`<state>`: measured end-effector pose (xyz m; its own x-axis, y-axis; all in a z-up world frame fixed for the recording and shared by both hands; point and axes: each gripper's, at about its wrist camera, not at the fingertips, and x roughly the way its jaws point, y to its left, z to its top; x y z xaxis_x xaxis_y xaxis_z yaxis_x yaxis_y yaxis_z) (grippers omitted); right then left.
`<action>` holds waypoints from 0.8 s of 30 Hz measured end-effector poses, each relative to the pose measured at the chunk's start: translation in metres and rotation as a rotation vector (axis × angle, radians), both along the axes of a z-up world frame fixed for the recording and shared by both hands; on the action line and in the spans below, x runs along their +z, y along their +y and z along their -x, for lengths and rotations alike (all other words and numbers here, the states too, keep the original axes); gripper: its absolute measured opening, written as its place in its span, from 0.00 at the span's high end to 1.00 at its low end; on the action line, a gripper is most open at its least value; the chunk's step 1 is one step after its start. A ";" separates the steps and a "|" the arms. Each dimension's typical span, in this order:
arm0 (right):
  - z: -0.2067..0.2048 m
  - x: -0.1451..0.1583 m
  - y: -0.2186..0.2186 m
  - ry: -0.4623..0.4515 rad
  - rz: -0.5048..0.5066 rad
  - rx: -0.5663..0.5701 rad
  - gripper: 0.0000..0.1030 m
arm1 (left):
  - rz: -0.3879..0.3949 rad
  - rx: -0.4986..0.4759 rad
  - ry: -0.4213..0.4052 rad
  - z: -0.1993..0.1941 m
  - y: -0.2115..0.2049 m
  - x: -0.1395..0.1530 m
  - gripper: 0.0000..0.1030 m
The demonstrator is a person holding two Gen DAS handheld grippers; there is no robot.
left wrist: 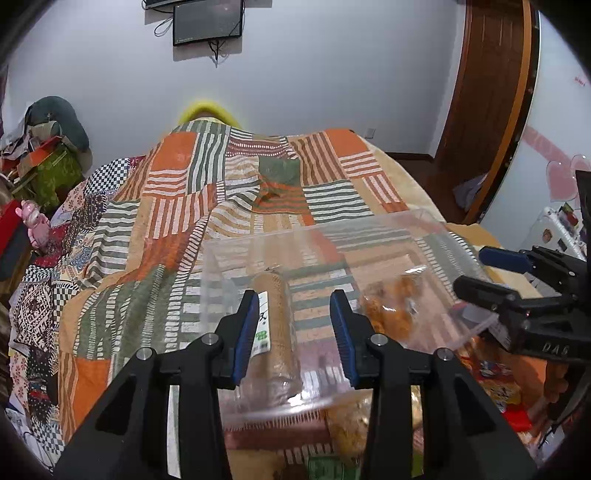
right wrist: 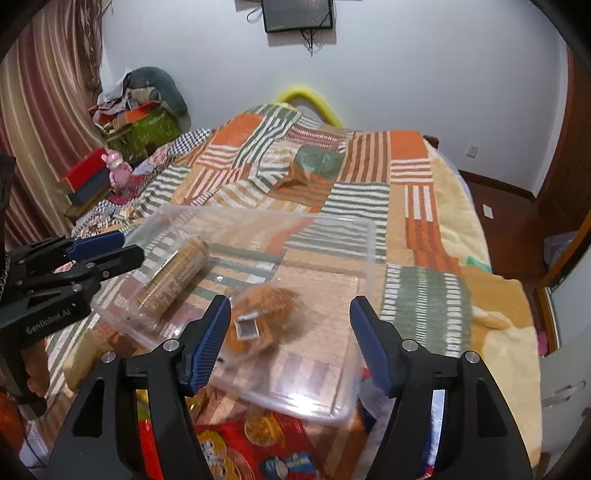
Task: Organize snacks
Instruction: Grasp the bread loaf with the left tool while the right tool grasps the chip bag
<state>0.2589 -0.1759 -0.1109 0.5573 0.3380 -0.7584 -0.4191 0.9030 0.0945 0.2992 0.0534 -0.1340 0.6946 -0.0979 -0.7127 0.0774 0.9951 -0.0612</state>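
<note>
Lying nearest, below the right gripper [right wrist: 288,332], a red printed snack bag [right wrist: 258,454] and other loose packets crowd the near edge of the bed, glossy and crinkled. The right gripper's jaws stand wide apart and hold nothing; its blue ribbed pads [right wrist: 210,343] sit above the near rim of the clear plastic bin [right wrist: 369,243]. The left gripper [left wrist: 295,332] is likewise spread, empty, and poised over the same bin's near wall.

Bin: rectangular, thin, transparent, rounded corners, resting on the quilt [left wrist: 166,206]. Its floor is mostly bare between two items.
- Cracker roll [right wrist: 173,273]: a brown cylinder in a clear sleeve with a white label, lying on its side along the bin's left part.
- Cookie bag [right wrist: 266,314]: a soft clear pouch of golden-brown pieces, blurred, lying right of the roll and apart from it.

Quilt: patchwork of orange, green and white stripes, wrinkled, running open and uncluttered beyond the bin to the bed's far edge. A plain white wall [right wrist: 406,74] carries a dark screen [right wrist: 297,14] beyond.
</note>
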 end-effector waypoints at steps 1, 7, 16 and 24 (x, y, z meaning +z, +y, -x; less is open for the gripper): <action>0.004 0.004 -0.003 -0.012 -0.001 -0.004 0.37 | 0.000 0.000 -0.001 0.003 0.002 0.002 0.60; 0.019 0.020 -0.025 -0.054 -0.006 -0.034 0.33 | -0.004 0.019 0.006 0.031 0.019 0.009 0.50; 0.034 0.014 -0.065 -0.044 0.032 -0.100 0.22 | 0.013 0.066 0.086 0.074 0.050 -0.014 0.39; 0.034 -0.016 -0.085 0.054 0.038 -0.136 0.14 | 0.039 0.076 0.189 0.093 0.056 -0.049 0.35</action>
<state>0.2249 -0.2606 -0.1271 0.5538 0.2325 -0.7995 -0.2876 0.9545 0.0784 0.2062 0.1097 -0.1826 0.5553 -0.0804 -0.8277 -0.0144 0.9942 -0.1062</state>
